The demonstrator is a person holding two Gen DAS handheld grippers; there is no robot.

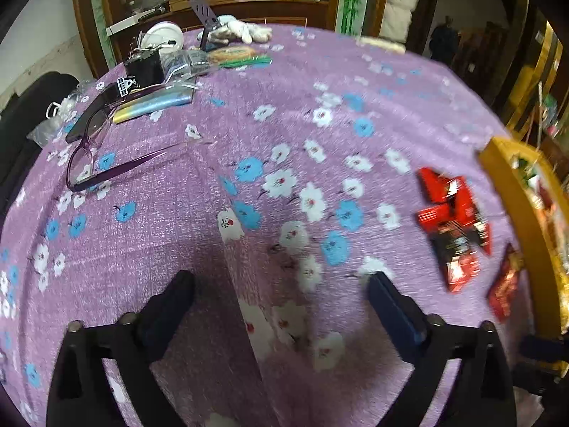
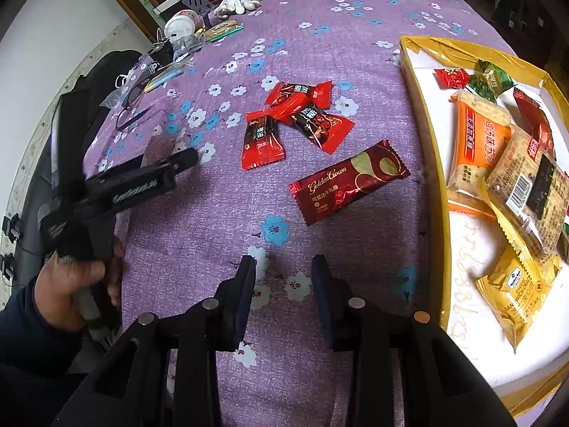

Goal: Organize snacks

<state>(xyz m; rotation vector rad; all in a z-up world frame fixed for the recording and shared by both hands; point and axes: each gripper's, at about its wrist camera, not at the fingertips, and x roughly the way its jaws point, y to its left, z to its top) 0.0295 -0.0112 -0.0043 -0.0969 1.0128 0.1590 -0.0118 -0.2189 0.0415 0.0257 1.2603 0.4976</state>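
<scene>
Three red candy packets (image 2: 298, 117) lie in a loose pile on the purple floral tablecloth, with a dark red Golden Crown bar (image 2: 348, 181) just in front of them. The pile shows blurred in the left wrist view (image 1: 451, 227). A gold-rimmed box (image 2: 423, 106) at the right holds several snack packets on its white floor. My left gripper (image 1: 281, 284) is open and empty, low over the cloth, left of the candies; it also shows in the right wrist view (image 2: 192, 158). My right gripper (image 2: 283, 267) is open and empty, a little short of the Golden Crown bar.
Purple glasses (image 1: 89, 163), a phone (image 1: 96, 110), a shiny pouch, a black box (image 1: 145, 67), a white bowl (image 1: 163, 35) and white gloves (image 1: 242, 30) lie at the table's far left. A wooden cabinet stands behind. A dark chair stands at the left edge.
</scene>
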